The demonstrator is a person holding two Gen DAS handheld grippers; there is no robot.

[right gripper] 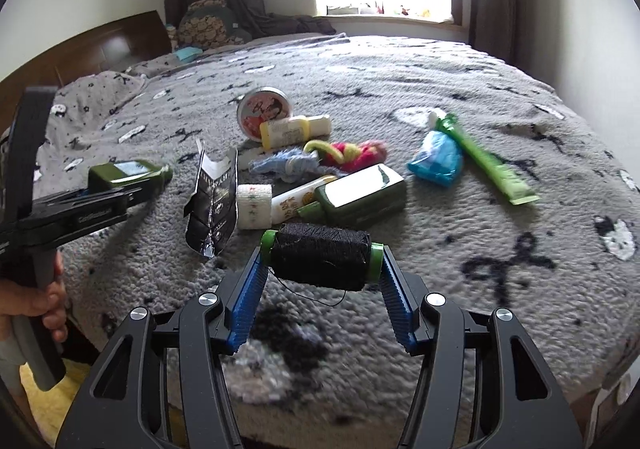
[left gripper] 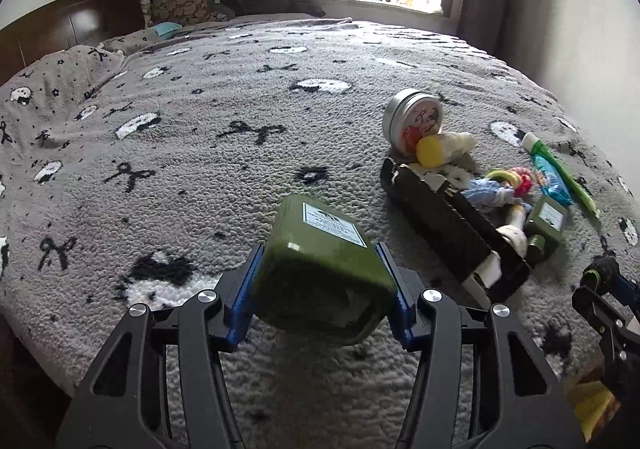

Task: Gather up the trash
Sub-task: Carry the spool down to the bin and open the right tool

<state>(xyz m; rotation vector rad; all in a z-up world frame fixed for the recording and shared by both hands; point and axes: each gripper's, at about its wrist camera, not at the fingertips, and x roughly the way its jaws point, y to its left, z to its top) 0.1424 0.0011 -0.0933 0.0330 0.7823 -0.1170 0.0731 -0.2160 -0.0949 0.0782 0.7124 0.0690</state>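
**Both grippers loaded over the bed**

While your left gripper [left gripper: 320, 285] sat low in the centre of its own view, a dark green bottle [left gripper: 324, 269] was clamped between its blue pads [left gripper: 240, 301], the labelled face turned up and away from the lens. Your right gripper [right gripper: 320, 277] held a spool of black thread [right gripper: 320, 259] by its two green end caps, pads pressed against them, at the lower middle of the right wrist frame; a loose strand hung below it.

Beyond the spool, the rest of the clutter lay on the grey patterned blanket [right gripper: 440, 289]: a second green bottle [right gripper: 360, 195], a torn black packet [right gripper: 214, 201], a white roll [right gripper: 254, 205], a knotted rope toy [right gripper: 320, 159], a round tin [right gripper: 264, 115], a blue wrapper [right gripper: 436, 159] and a green tube [right gripper: 484, 165].

You could not read either bottle's label. Much of the held bottle's neck end was hidden behind the pads and blurred at the near edge. From the left wrist view, the right gripper showed only as a dark sliver at the lower right edge, cut off by the frame.

At the left edge of the right wrist view, your hand [right gripper: 44, 301] wrapped the grey handle of the left gripper, which reached inward toward the centre with the green bottle at its tip. Both tools pointed downward at a slant over the near edge of the bed.
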